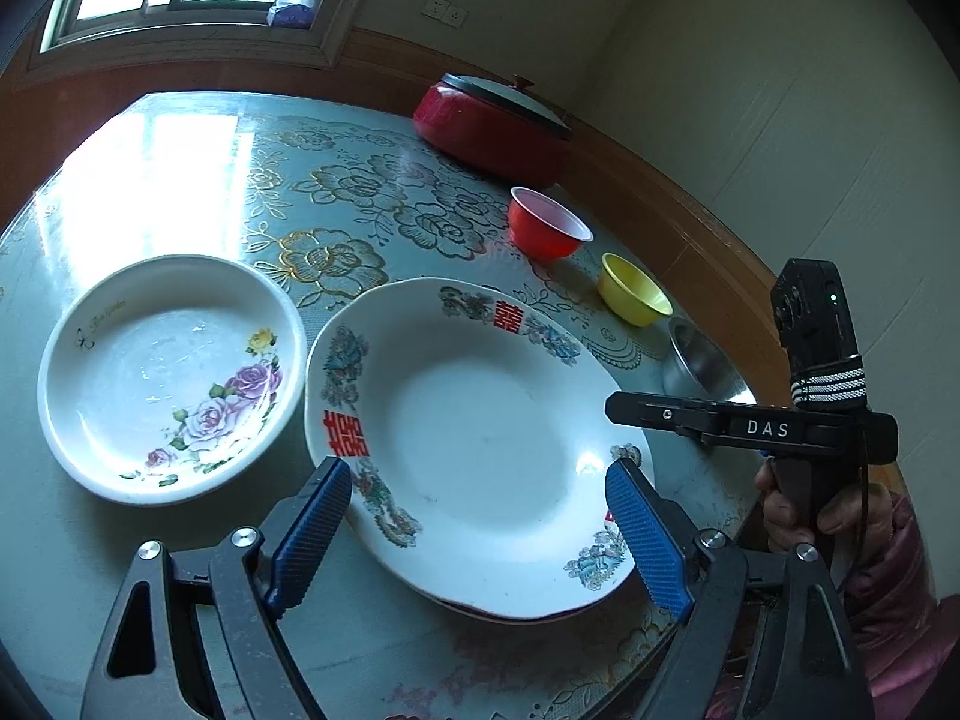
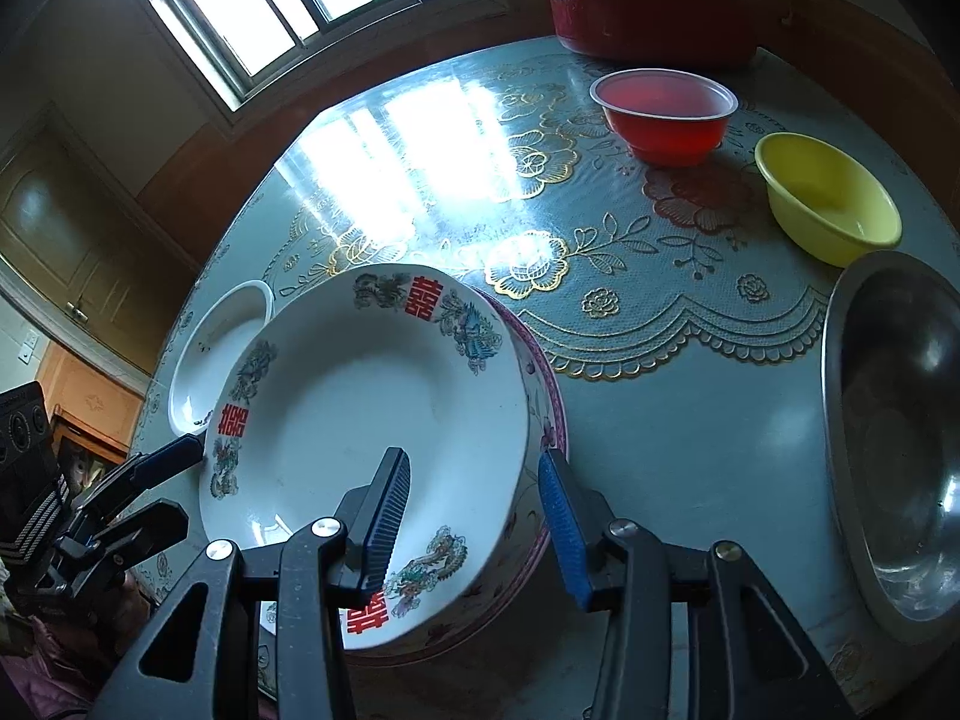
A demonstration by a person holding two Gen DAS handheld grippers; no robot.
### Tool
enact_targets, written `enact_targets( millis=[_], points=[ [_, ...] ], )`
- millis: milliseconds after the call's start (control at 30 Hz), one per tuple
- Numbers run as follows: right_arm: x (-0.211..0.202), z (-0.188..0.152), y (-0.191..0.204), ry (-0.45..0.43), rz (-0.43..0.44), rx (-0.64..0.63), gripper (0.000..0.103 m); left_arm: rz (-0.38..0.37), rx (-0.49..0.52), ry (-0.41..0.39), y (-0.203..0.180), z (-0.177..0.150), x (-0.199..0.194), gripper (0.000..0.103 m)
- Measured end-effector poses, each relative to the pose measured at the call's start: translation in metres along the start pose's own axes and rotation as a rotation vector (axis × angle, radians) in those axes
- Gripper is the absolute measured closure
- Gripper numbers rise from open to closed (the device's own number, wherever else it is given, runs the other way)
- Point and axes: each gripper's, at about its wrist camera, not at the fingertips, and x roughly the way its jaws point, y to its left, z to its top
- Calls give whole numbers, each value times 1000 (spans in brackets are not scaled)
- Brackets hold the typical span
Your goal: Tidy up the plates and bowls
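A white plate with red characters [image 1: 474,444] [image 2: 360,420] rests on top of a pink-rimmed plate [image 2: 549,414] at the table's near side. A white rose plate [image 1: 171,378] [image 2: 222,348] lies to its left. My left gripper [image 1: 480,510] is open, its blue pads astride the near edge of the red-character plate. My right gripper [image 2: 474,516] is open, with its left finger over the plate's inside and its right finger outside the rim. The right gripper also shows in the left wrist view [image 1: 618,405], at the plate's right.
A red bowl [image 1: 546,228] [image 2: 663,114], a yellow bowl [image 1: 633,291] [image 2: 828,198] and a steel bowl [image 1: 705,360] [image 2: 900,438] line the right side. A red lidded pot [image 1: 498,120] [image 2: 648,6] stands at the back by the wall.
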Motion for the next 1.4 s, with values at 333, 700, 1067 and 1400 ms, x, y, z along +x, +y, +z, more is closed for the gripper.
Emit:
enact_targets(
  millis=[333, 700, 1067, 1400],
  points=[
    [1, 4, 2, -16, -29, -14, 57, 34, -36, -39, 10, 6, -9, 9],
    [11, 4, 10, 15, -23, -50, 57, -10, 28, 1, -5, 7, 5, 9],
    [12, 6, 8, 16, -12, -41, 57, 33, -51, -6, 13, 11, 6, 7],
    [12, 7, 3, 18, 0, -35, 57, 9, -25, -4, 3, 10, 10, 7]
  ],
)
